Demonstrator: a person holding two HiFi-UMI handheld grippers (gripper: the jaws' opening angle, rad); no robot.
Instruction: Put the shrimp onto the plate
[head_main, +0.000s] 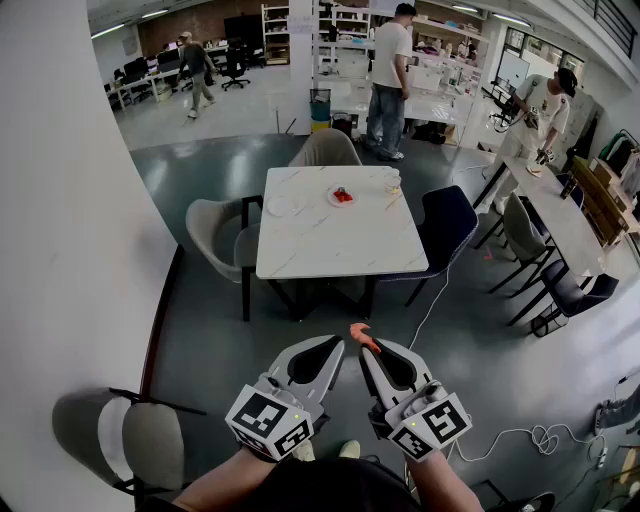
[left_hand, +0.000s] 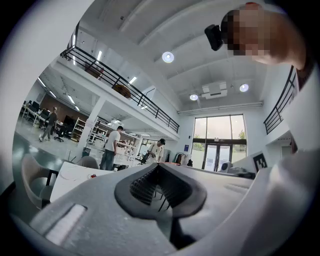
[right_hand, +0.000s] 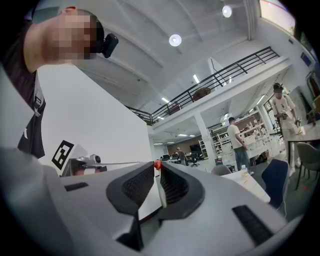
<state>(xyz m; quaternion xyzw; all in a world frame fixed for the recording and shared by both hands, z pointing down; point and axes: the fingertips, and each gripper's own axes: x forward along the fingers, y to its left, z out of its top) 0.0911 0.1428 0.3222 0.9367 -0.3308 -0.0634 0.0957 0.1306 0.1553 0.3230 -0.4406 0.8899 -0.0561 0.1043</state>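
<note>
An orange shrimp (head_main: 362, 335) sticks out of the tip of my right gripper (head_main: 366, 348), which is shut on it; in the right gripper view only a small orange bit of the shrimp (right_hand: 157, 164) shows at the jaw tips. My left gripper (head_main: 336, 347) is beside it, shut with nothing between its jaws. Both are held low over the grey floor, well short of the white marble table (head_main: 330, 245). On the table's far side lies a white plate (head_main: 342, 196) with something red on it. A second, bare white plate (head_main: 281, 206) lies to its left.
Chairs ring the table: beige ones (head_main: 215, 232) at left and far side, a dark blue one (head_main: 447, 225) at right. A cup (head_main: 392, 180) and chopsticks (head_main: 392, 201) sit on the table. White wall (head_main: 70, 200) at left, a cable (head_main: 530, 437) on the floor, people standing beyond.
</note>
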